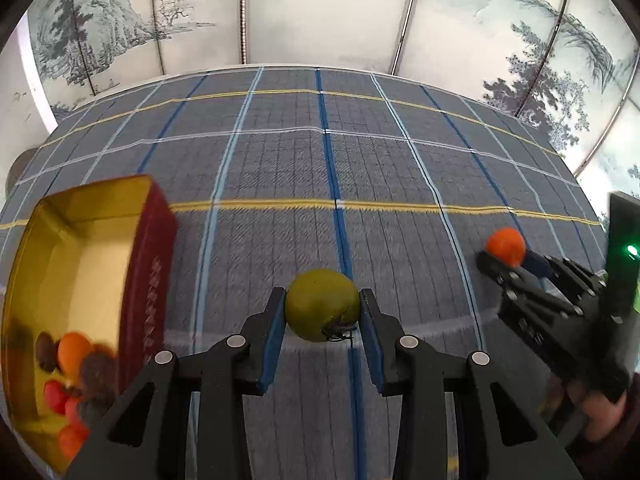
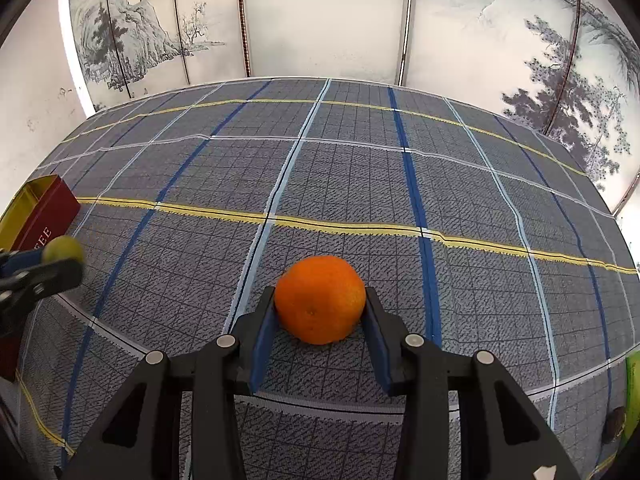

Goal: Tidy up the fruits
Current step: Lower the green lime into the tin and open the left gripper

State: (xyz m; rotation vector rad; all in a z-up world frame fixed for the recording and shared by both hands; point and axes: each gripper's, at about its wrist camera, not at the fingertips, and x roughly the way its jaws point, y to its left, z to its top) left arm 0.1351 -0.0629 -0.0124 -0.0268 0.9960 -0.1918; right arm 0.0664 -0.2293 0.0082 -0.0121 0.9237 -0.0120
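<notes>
Left gripper (image 1: pixel 322 312): jaws closed on a green fruit (image 1: pixel 322 311), blue pads pressing its two sides; the fruit's dark stem end faces the camera.
Right gripper (image 2: pixel 320 306): jaws closed on an orange fruit (image 2: pixel 320 300), clamped at both sides; in the left wrist view it shows at the right edge, in a person's hand (image 1: pixel 600 412).
Green fruit, place: between the left jaws above the counter (image 1: pixel 400 168), just right of the box; whether it touches the cloth cannot be told.
Orange fruit, place: between the right jaws over the middle of the counter, well apart from the box.
Box (image 1: pixel 150 264): open, red outside and gold inside, at the left of the counter, blurred in the left wrist view; its red side wall stands between the green fruit and the inside.
Box contents: several small fruits (image 1: pixel 72 376) heaped at the near end, orange, red and dark brown ones; the far end is bare gold.
Counter: covered with a grey plaid cloth crossed by blue, pale blue, white and yellow stripes.
Right edge: a green object (image 2: pixel 633 392) with a dark round thing beside it, too cut off to name.
Behind: a folding screen (image 2: pixel 320 20) painted with trees and mountains, along the far edge of the counter.
</notes>
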